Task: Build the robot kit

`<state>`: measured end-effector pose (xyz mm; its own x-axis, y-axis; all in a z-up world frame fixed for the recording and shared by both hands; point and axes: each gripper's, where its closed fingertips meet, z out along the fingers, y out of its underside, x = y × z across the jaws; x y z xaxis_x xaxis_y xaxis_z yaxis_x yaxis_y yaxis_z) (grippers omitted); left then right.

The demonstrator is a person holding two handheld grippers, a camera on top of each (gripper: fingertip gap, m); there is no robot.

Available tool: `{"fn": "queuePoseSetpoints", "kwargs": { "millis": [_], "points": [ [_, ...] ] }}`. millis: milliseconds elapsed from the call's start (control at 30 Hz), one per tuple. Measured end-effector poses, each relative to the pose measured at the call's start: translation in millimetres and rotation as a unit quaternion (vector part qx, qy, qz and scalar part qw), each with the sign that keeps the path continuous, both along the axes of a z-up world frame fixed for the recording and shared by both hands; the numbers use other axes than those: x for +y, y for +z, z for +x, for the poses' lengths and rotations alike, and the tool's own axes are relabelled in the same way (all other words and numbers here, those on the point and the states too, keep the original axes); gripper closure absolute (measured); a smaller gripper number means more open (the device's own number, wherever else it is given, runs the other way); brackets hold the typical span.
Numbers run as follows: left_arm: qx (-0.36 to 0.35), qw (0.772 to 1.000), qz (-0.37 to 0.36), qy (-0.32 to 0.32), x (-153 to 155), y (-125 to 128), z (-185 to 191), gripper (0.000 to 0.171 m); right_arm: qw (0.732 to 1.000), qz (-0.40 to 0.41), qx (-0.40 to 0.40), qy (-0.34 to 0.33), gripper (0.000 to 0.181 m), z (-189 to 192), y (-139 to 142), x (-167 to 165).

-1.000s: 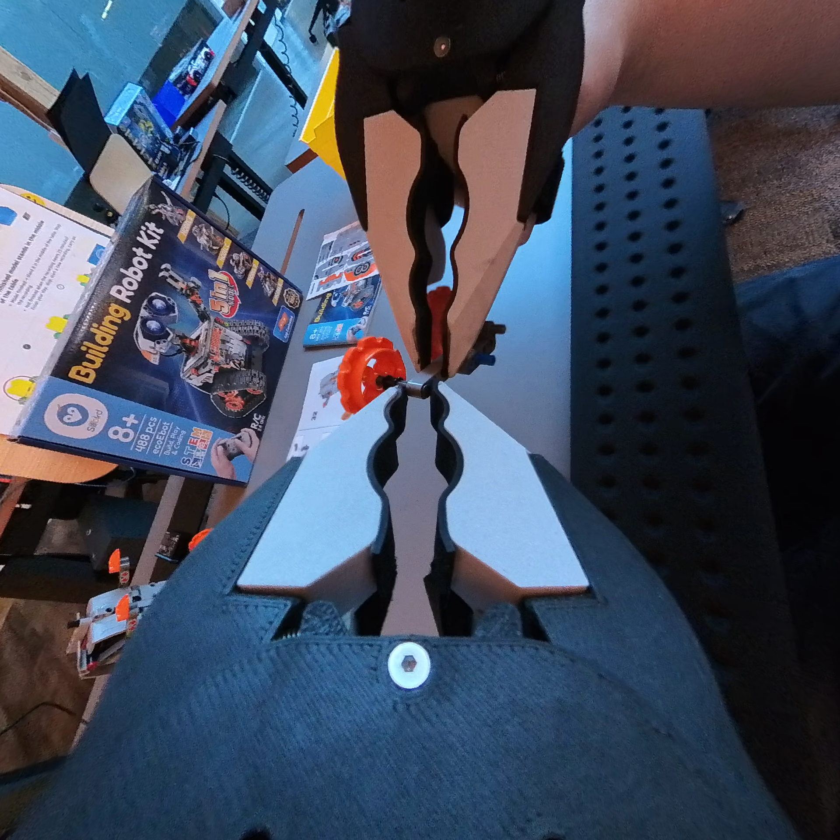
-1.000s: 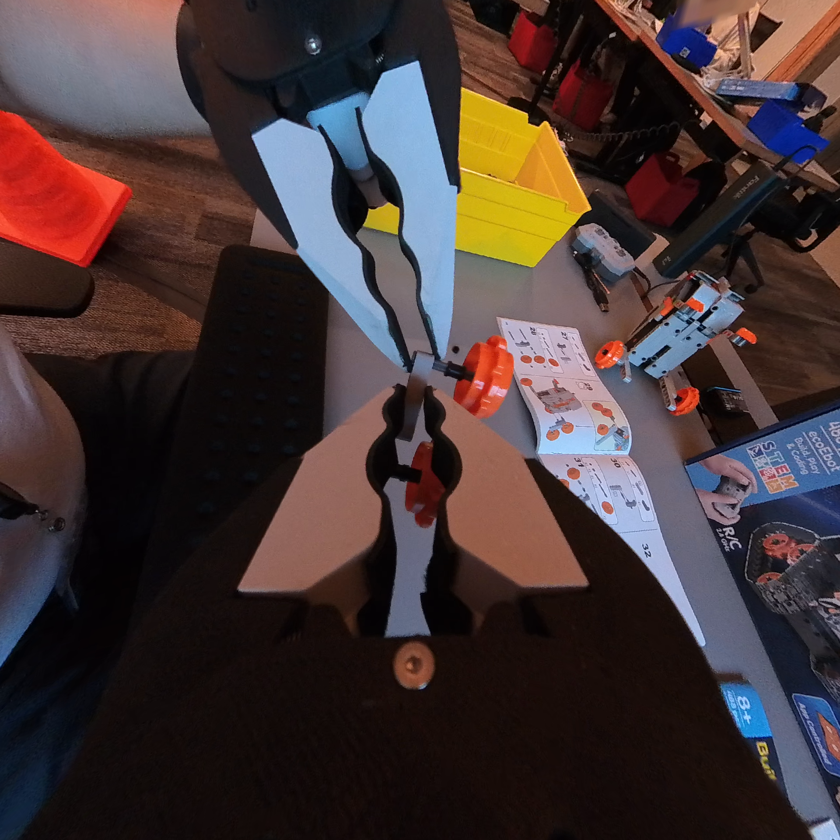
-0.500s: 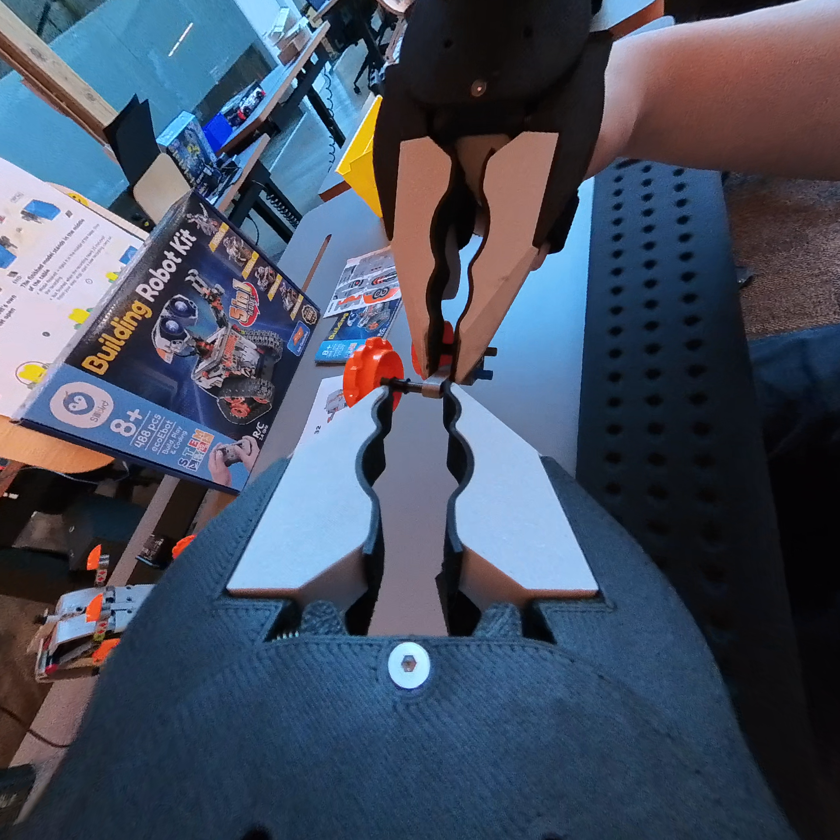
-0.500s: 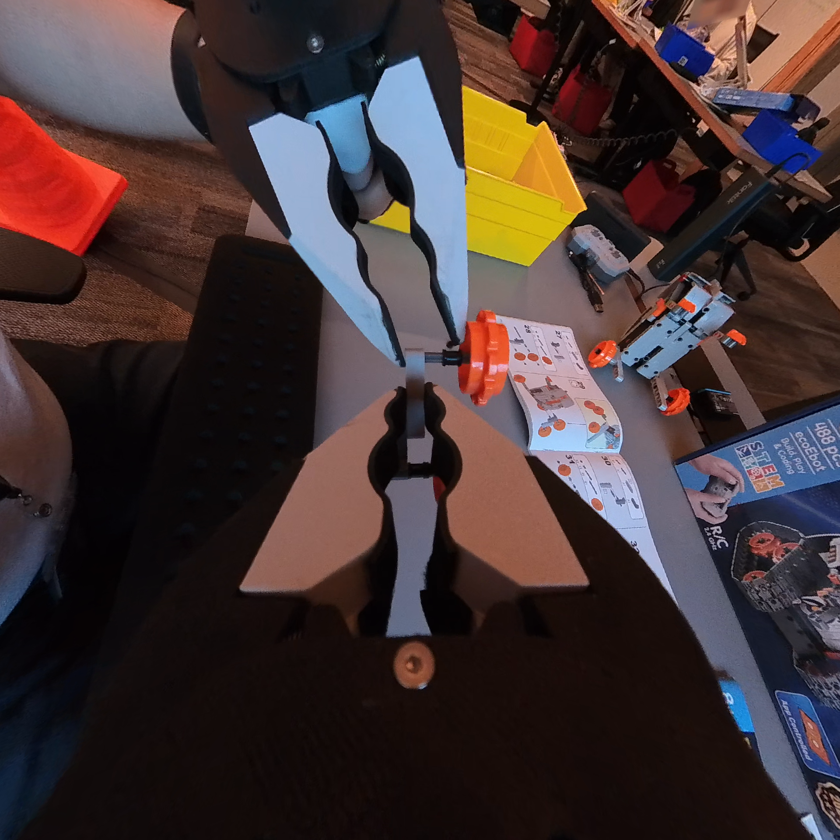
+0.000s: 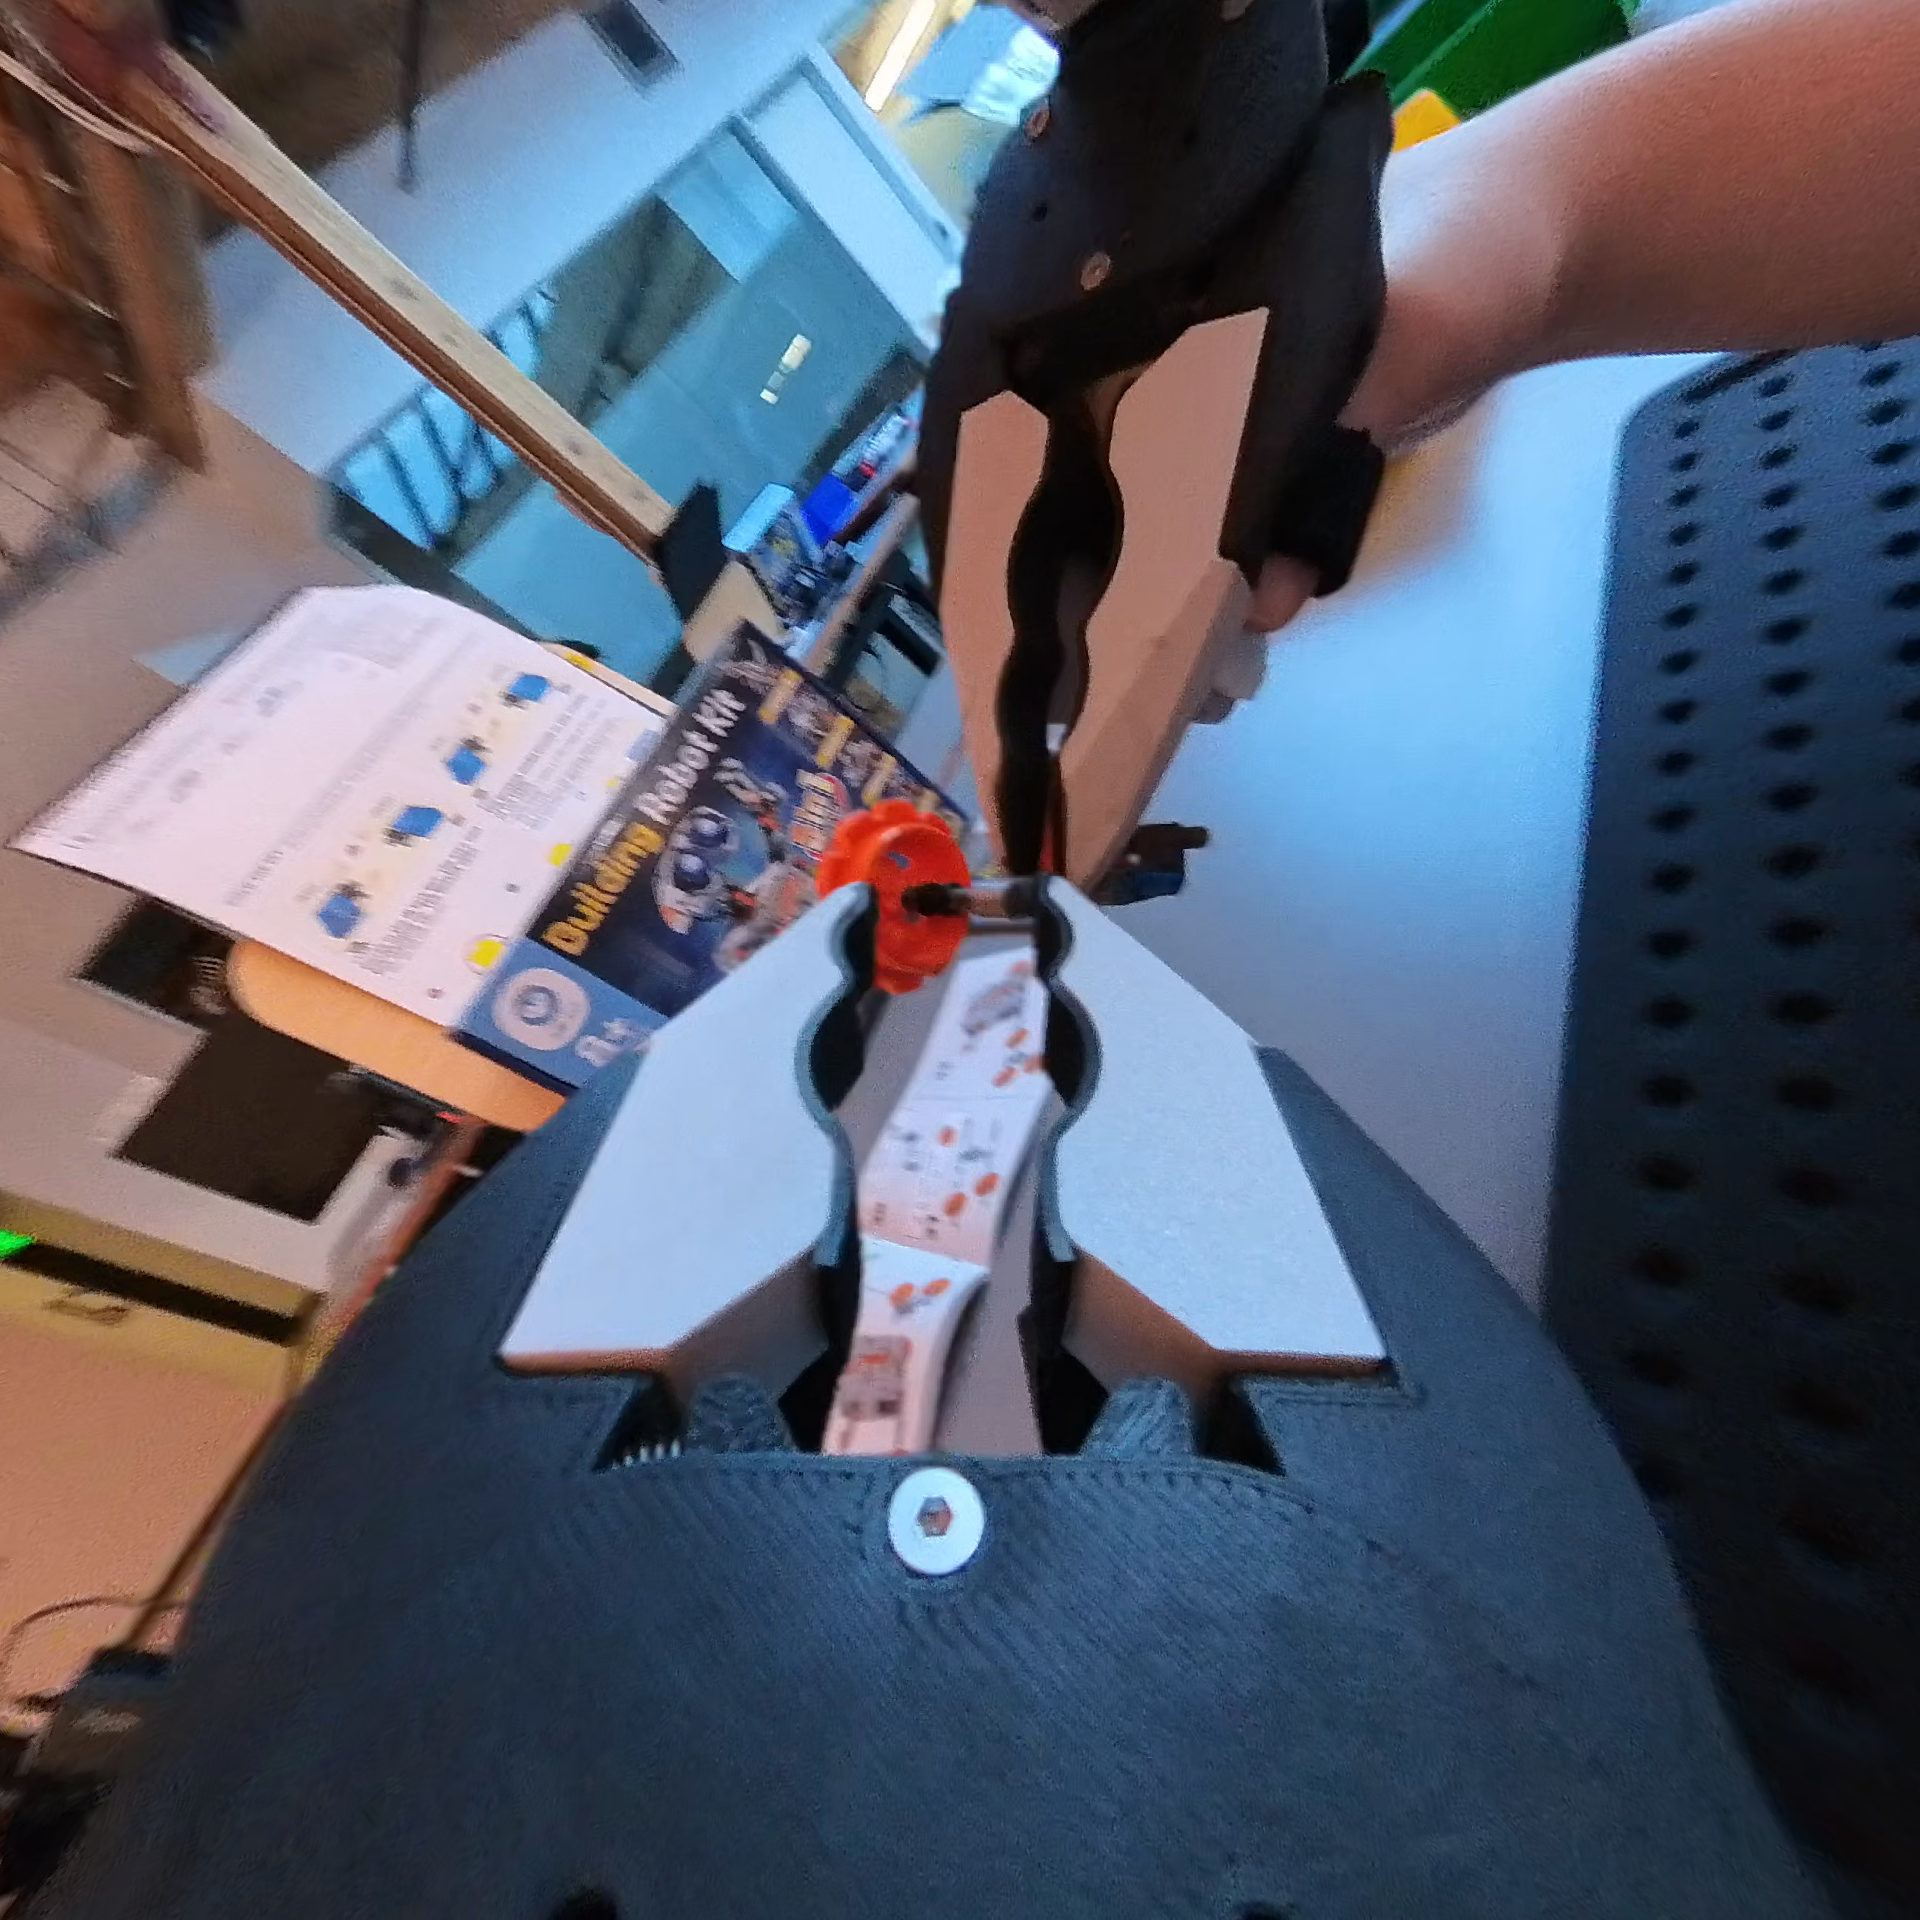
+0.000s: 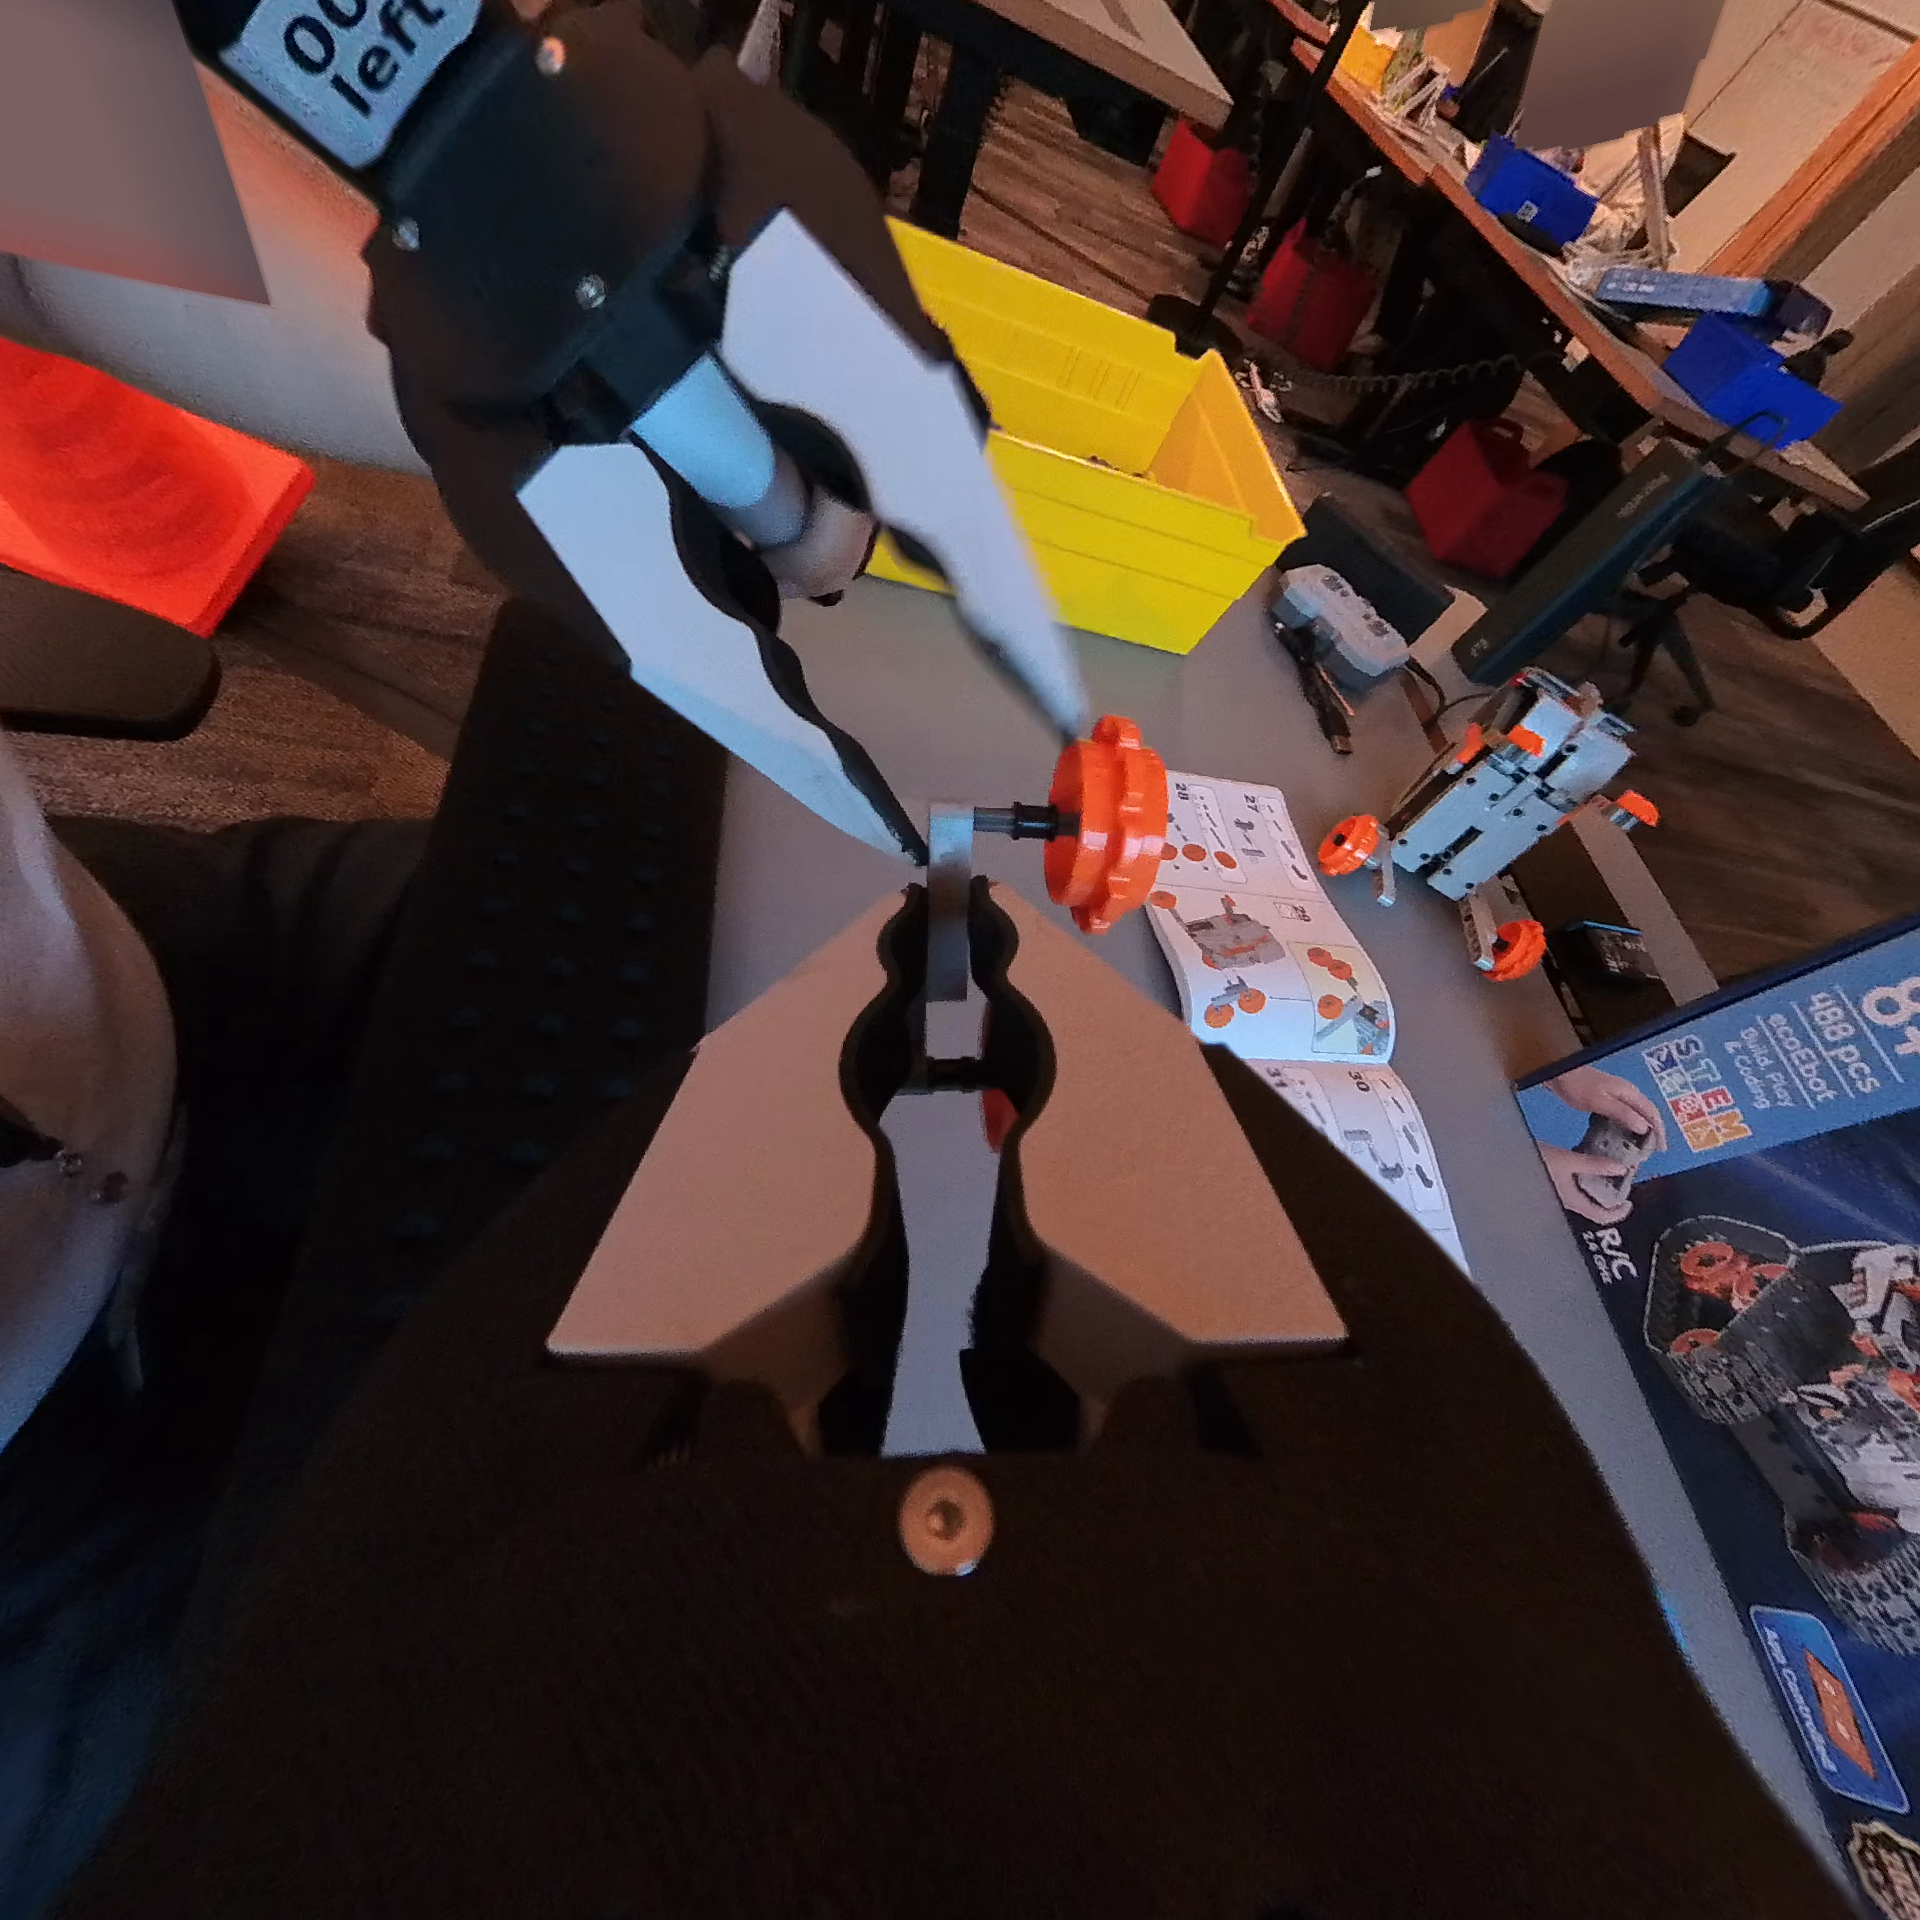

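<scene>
My right gripper (image 6: 948,891) is shut on a short grey beam (image 6: 948,935) held in the air above the grey table (image 6: 831,675). A black axle sticks out sideways from the beam's top and carries an orange toothed wheel (image 6: 1107,821). A second orange wheel (image 6: 997,1117) peeks out lower down, behind my right finger. My left gripper (image 5: 956,899) is open, its fingertips either side of the axle and the orange wheel (image 5: 894,909), touching neither that I can see. It comes in from above in the right wrist view (image 6: 995,790). The right gripper (image 5: 1039,868) points down in the left wrist view.
A black perforated mat (image 5: 1766,831) lies along the table's near side. An open instruction booklet (image 6: 1278,966), a partly built grey and orange model (image 6: 1496,800), a blue kit box (image 6: 1766,1247) and a yellow bin (image 6: 1101,499) stand on the table. The grippers are tip to tip, or close to it.
My left gripper's jaws have spread from nearly shut at the beam's axle end to wide open. Both grippers have lifted and tilted; the right one still holds the beam.
</scene>
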<state>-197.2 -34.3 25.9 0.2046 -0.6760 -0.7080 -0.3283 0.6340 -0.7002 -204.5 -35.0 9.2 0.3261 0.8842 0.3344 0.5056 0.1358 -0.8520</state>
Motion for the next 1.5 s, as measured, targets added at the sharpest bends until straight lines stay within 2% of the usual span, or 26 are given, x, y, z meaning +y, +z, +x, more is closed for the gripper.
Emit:
{"fn": "queuePoseSetpoints", "kwargs": {
  "millis": [33, 67, 167, 267, 367, 500, 733, 1000, 1100, 1167, 1233, 1300, 1367, 1433, 1500],
  "points": [
    [-0.017, 1.0, 0.017, 0.013, 3.1, 5.3, -1.2, 0.128, 1.0, 0.001, -0.007, 0.003, 0.176, 0.1, -0.8, -1.0],
    [-0.023, 0.999, 0.022, 0.02, 5.7, 7.1, -2.0, 0.12, 1.0, 0.003, -0.015, 0.003, 0.176, 0.5, -2.5, -0.9],
    [-0.013, 0.999, -0.025, 0.014, 12.1, 1.6, -1.5, 0.107, 0.999, 0.012, -0.04, 0.006, 0.176, -0.5, -8.2, -1.7],
    [0.012, 0.997, -0.079, -0.016, 11.6, -6.3, -0.3, 0.112, 0.998, 0.027, -0.059, 0.008, 0.176, -2.2, -10.8, -2.3],
    [0.041, 0.995, -0.085, -0.036, 6.8, -12.9, 0.5, 0.128, 0.996, 0.045, -0.077, 0.004, 0.176, -2.9, -11.9, -0.3],
    [0.057, 0.997, -0.05, -0.023, 7.7, -14.7, 0.3, 0.129, 0.995, 0.05, -0.085, -0.002, 0.176, -2.9, -14.5, 1.5],
    [0.051, 0.995, -0.071, -0.039, 4.2, -10.2, -4.8, 0.13, 0.995, 0.072, -0.069, -0.003, 0.176, -8.1, -8.1, -1.9],
    [0.022, 0.998, -0.048, -0.041, 0.7, 4.0, -6.9, 0.13, 0.992, 0.115, -0.036, -0.039, 0.17, -4.2, 7.4, 1.8],
    [0.013, 0.997, -0.059, -0.047, -0.3, 5.7, -6.1, 0.131, 0.994, 0.101, -0.003, -0.036, 0.181, -6.9, 6.9, 5.0],
    [0.02, 0.997, -0.058, -0.042, 5.2, 1.5, -4.8, 0.13, 0.994, 0.101, -0.002, -0.033, 0.181, -5.7, 1.0, 11.3],
    [0.021, 0.996, -0.077, -0.042, 12.2, -4.5, -4.0, 0.13, 0.998, 0.058, 0.002, -0.008, 0.168, -8.5, -18.2, 13.8],
    [0.037, 0.99, -0.127, -0.051, 17.4, -19.4, -3.7, 0.13, 1.0, 0.019, 0.014, 0.007, 0.165, -5.7, -41.0, 18.6],
    [0.038, 0.985, -0.157, -0.061, 20.7, -29.6, -5.3, 0.13, 0.999, -0.001, 0.051, -0.004, 0.155, 2.2, -52.0, 27.2],
    [0.044, 0.98, -0.184, -0.064, 25.4, -41.9, -7.9, 0.13, 0.994, -0.033, 0.106, -0.001, 0.126, 3.2, -53.5, 29.2],
    [0.055, 0.971, -0.223, -0.073, 27.3, -55.6, -8.7, 0.131, 0.99, -0.039, 0.135, -0.007, 0.109, 2.8, -53.7, 36.8]
  ]
}}
